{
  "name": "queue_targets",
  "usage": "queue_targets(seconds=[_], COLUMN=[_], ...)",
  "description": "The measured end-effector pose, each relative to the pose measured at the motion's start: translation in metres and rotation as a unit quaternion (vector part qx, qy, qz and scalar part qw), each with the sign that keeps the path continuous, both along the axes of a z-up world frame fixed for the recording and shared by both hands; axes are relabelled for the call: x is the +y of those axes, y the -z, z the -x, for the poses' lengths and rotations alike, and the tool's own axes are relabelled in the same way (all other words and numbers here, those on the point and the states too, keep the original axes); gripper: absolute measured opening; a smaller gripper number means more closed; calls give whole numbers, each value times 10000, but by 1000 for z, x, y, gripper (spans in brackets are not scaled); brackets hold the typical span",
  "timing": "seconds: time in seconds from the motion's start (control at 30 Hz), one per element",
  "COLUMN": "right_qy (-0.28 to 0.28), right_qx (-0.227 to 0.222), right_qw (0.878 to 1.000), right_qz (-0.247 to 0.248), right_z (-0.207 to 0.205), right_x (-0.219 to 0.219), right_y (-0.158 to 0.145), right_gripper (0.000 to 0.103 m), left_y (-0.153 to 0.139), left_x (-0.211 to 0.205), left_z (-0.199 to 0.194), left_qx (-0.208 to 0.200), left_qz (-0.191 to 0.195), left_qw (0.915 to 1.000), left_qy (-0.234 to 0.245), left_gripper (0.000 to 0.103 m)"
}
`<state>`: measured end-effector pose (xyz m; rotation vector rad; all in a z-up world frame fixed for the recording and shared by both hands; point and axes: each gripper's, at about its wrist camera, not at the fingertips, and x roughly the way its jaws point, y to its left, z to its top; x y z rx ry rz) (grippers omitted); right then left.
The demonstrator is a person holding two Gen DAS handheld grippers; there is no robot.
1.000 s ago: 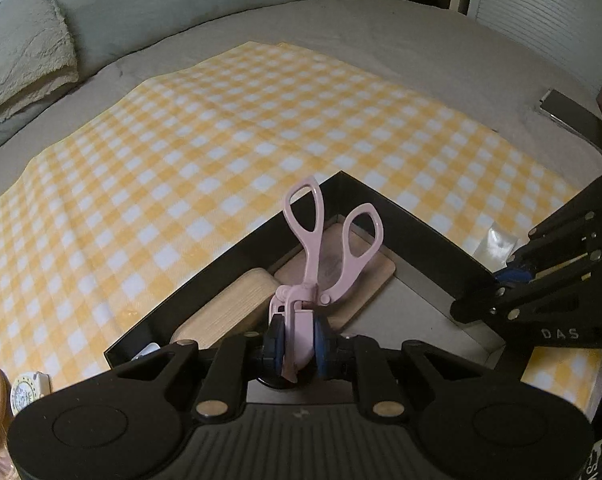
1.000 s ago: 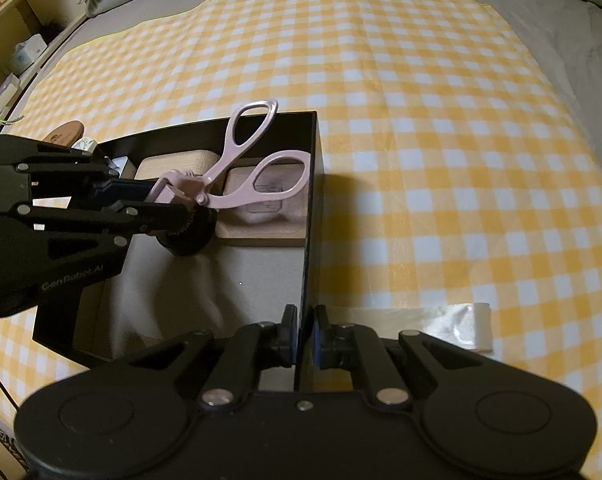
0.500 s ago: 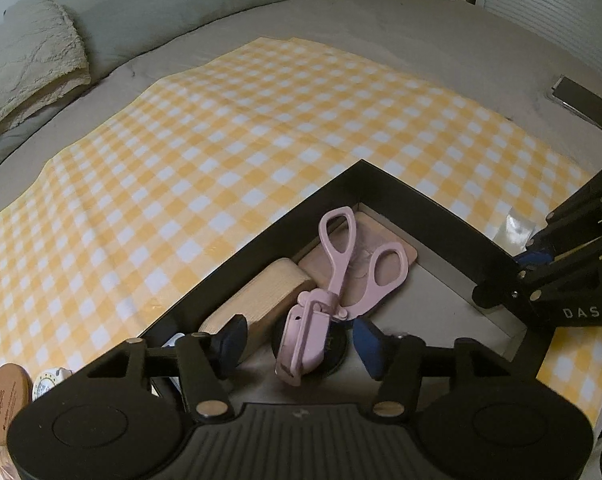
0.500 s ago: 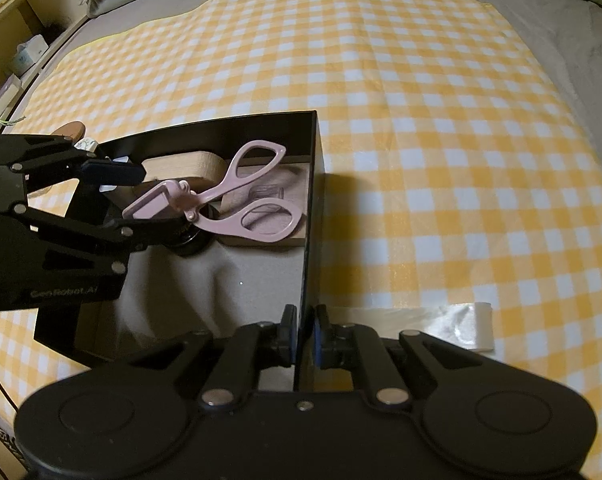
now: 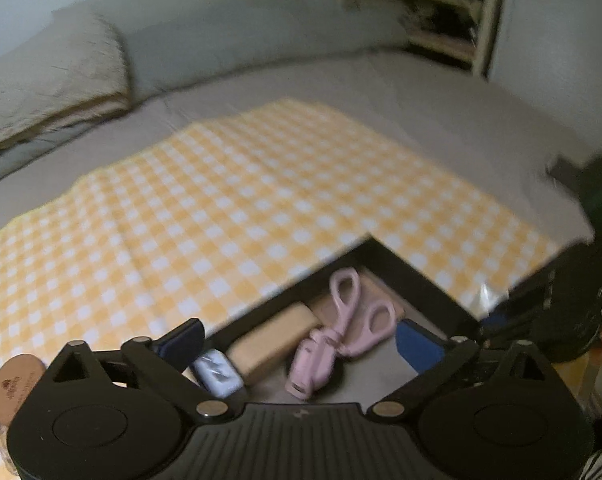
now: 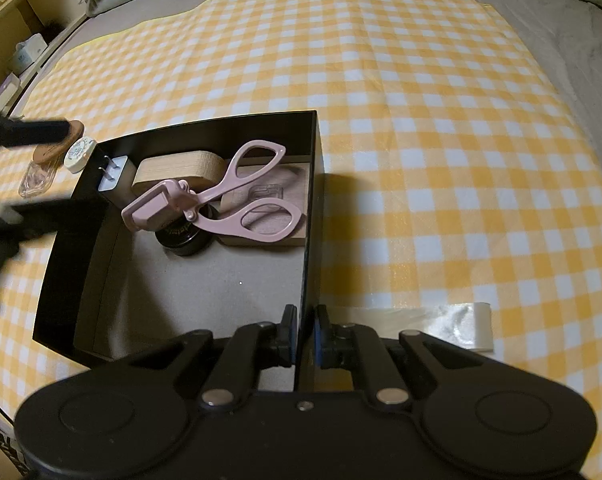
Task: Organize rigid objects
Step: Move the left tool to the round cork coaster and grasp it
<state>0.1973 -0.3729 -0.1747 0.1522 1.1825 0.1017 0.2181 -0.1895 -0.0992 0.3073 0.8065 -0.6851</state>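
Observation:
A black box sits on the yellow checked cloth. In it a pink scissor-handled curler lies across a black jar, a wooden block and a flat wooden tile. A white plug stands in the far left corner. My right gripper is shut on the box's near right wall. My left gripper is open and empty, above the box; the curler shows between its fingers. It appears blurred at the left of the right wrist view.
Outside the box's left corner lie a round wooden lid, a small white tin and a clear bottle. A strip of clear tape lies right of the box. Pillows and shelves border the bed.
My left gripper opened, let go of the pink curler into the box, then pulled up and back to the left. The right gripper kept its hold on the box wall.

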Motion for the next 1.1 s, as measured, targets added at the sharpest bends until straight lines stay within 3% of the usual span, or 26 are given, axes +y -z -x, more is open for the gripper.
queue_targets(seconds=[0.27, 0.5, 0.7, 0.93, 1.1], right_qy=[24, 49, 66, 134, 106], right_qx=[12, 12, 19, 51, 73], right_qw=[10000, 10000, 10000, 9999, 9999], right_qz=[-6, -61, -53, -95, -6], right_z=[-1, -1, 0, 0, -1], right_x=[0, -2, -2, -4, 0], right_y=[0, -1, -1, -2, -4], right_gripper=[9, 9, 9, 9, 8], left_y=[-21, -19, -8, 34, 66], left_x=[64, 124, 165, 186, 185], left_z=[-24, -71, -120, -167, -180], left_qx=[-359, -420, -510, -14, 281], left_qz=[660, 871, 220, -106, -514], left_qw=[9918, 9750, 9620, 9505, 9511], left_qy=[-1030, -1999, -2673, -3105, -3033], left_gripper=[103, 103, 103, 103, 103])
